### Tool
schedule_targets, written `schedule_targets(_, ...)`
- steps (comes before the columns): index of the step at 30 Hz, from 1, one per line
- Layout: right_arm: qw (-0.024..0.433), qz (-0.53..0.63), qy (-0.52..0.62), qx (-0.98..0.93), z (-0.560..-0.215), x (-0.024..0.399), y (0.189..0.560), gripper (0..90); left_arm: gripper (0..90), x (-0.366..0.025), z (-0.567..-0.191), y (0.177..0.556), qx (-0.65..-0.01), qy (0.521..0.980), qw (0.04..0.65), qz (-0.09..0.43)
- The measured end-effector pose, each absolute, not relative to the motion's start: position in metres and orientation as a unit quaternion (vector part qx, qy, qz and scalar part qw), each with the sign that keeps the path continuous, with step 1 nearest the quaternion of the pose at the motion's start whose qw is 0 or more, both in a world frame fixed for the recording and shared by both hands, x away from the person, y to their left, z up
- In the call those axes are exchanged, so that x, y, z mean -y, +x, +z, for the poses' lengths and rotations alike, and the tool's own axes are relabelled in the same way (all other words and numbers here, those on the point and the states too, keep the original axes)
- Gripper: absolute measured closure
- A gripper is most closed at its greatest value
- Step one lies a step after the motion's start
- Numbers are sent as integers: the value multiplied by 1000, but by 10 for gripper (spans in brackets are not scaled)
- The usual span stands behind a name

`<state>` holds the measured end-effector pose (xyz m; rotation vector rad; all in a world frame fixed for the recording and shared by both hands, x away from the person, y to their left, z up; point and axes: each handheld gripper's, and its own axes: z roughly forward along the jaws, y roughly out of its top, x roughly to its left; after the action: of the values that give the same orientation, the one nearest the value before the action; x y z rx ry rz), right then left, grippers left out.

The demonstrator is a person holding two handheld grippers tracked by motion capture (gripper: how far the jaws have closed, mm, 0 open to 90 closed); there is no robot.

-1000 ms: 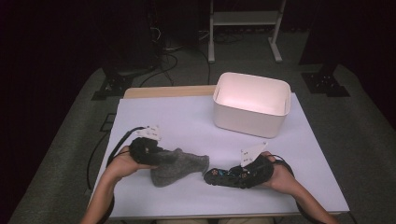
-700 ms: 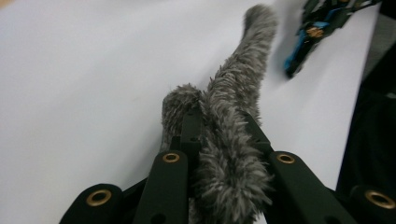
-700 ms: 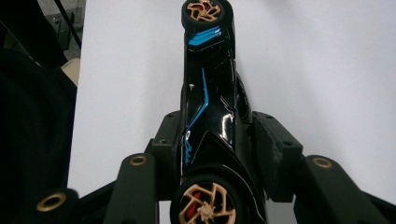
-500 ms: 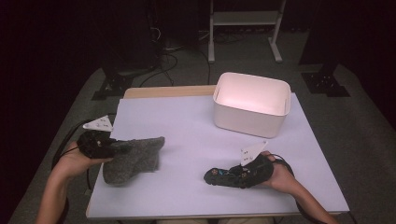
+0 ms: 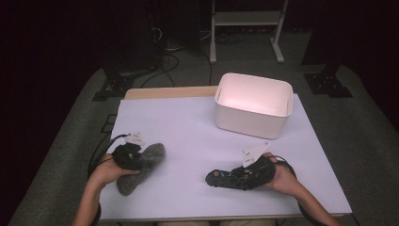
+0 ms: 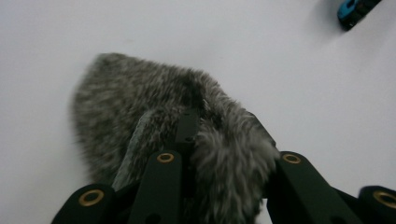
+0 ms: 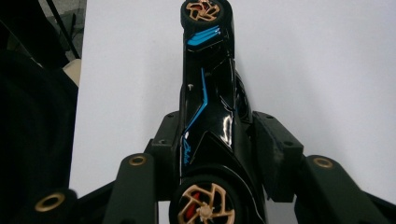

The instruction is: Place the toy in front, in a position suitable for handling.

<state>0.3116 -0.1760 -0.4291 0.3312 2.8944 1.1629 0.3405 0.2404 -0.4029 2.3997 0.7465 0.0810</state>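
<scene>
At table front | left claw [image 5: 141, 157] just loosening, fur [image 6: 187, 135] hiding pads | right claw [image 5: 235, 176] clamps car [image 7: 208, 107]

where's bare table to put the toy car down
Bare patches: the middle of the white table between the furry grey pouch and the toy car, and the far left stretch beside the white bin. It is tight at the near left edge around the pouch, and at the far right by the bin.
</scene>
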Motion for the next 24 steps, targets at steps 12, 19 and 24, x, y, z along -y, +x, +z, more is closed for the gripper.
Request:
schedule_targets(12,-19,369,110,-923,-426,172,310,451,602,-218,-420,331,-266,908,324,27)
schedule_targets(19,-23,374,109,-921,-422,168,311,425,575,-213,-416,327,-255,909,327,33)
schedule_targets(24,-29,375,109,-920,-418,165,312,410,558,-211,-414,325,-250,910,328,35)
